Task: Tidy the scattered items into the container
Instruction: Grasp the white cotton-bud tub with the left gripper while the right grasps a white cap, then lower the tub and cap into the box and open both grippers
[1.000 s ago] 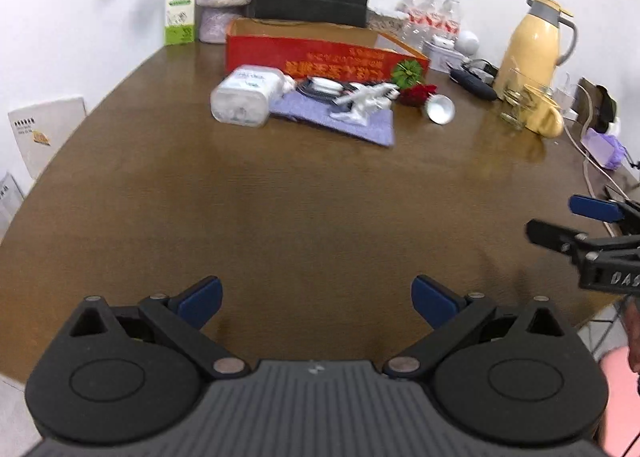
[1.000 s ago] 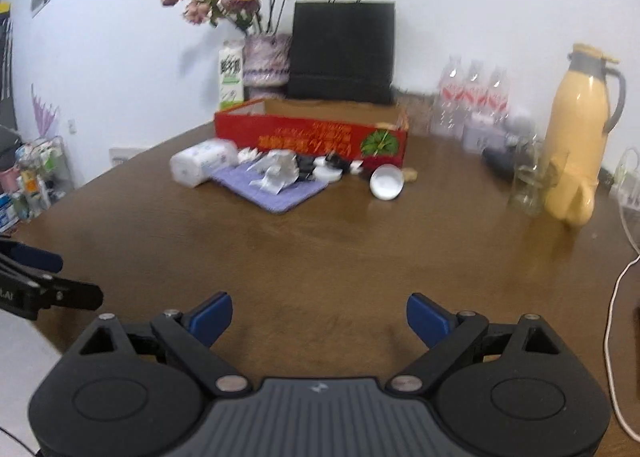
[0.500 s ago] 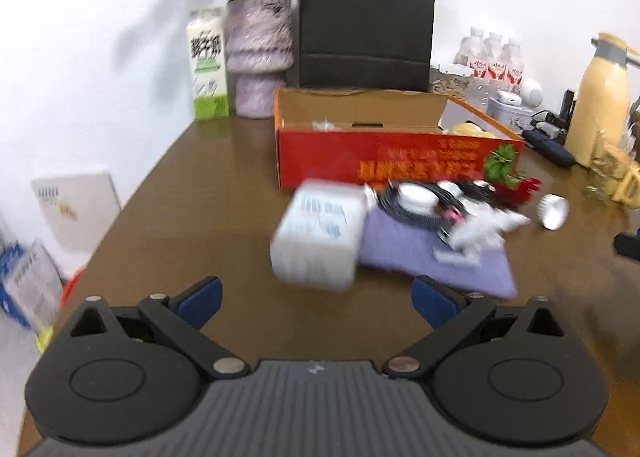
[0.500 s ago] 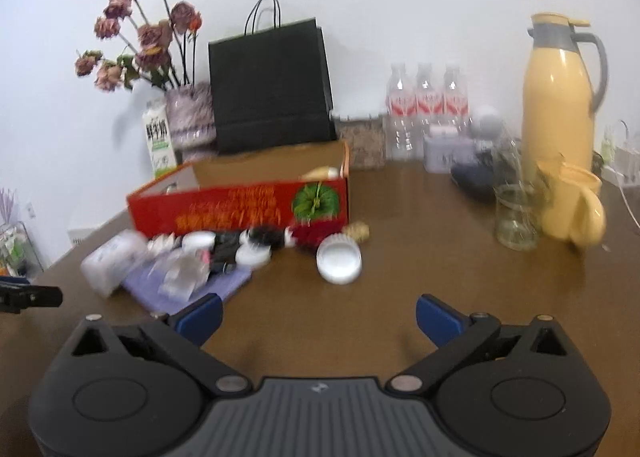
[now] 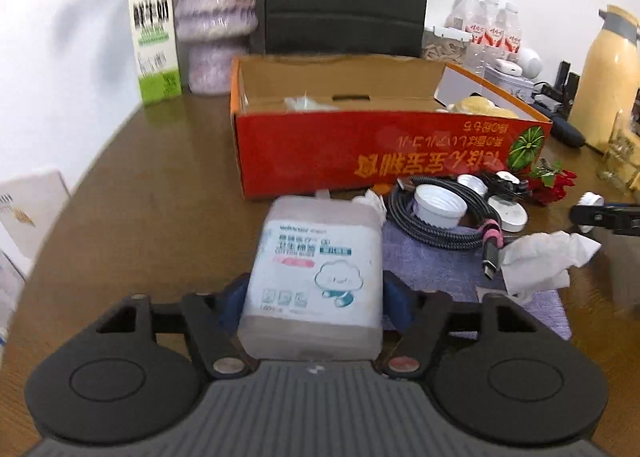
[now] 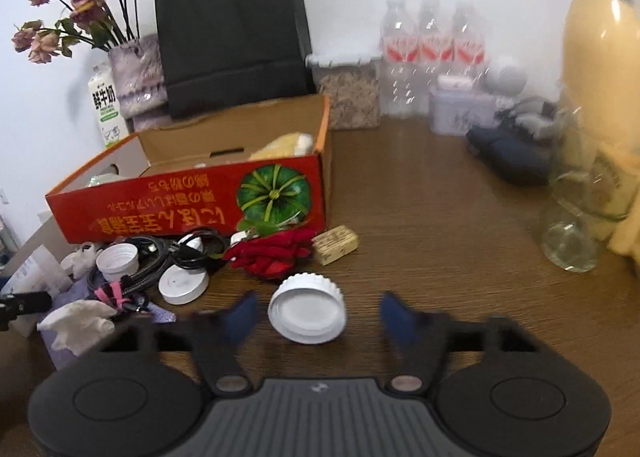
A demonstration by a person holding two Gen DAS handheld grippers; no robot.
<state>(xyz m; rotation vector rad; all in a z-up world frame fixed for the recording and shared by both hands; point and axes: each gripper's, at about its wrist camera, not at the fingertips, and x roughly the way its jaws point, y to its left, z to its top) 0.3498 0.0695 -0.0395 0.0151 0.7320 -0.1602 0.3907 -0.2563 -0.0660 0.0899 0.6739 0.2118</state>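
Note:
A white cotton-swab pack (image 5: 316, 269) lies on the brown table in front of the red cardboard box (image 5: 360, 161). My left gripper (image 5: 316, 297) has the pack between its closing jaws, and both blue pads touch the pack's sides. A white screw lid (image 6: 307, 309) lies open side up between the blurred fingers of my right gripper (image 6: 316, 315). Those jaws are closing, with a gap left on each side of the lid. A black cable (image 5: 432, 225), a white cap (image 5: 440, 205), a crumpled tissue (image 5: 540, 261) and a purple cloth (image 5: 432, 269) lie beside the pack.
A red artificial flower (image 6: 272, 253), a small yellowish block (image 6: 336, 245) and a white disc (image 6: 183, 283) sit by the box (image 6: 180, 209). A milk carton (image 5: 154, 45), a vase (image 5: 216, 17), a black bag (image 6: 232, 29), water bottles (image 6: 432, 53), a glass jar (image 6: 580, 225) and a yellow flask (image 6: 600, 57) line the back and right.
Both grippers have moved forward across the table to the pile by the box. Their jaws have narrowed: the left now has the pack between them, the right the white lid.

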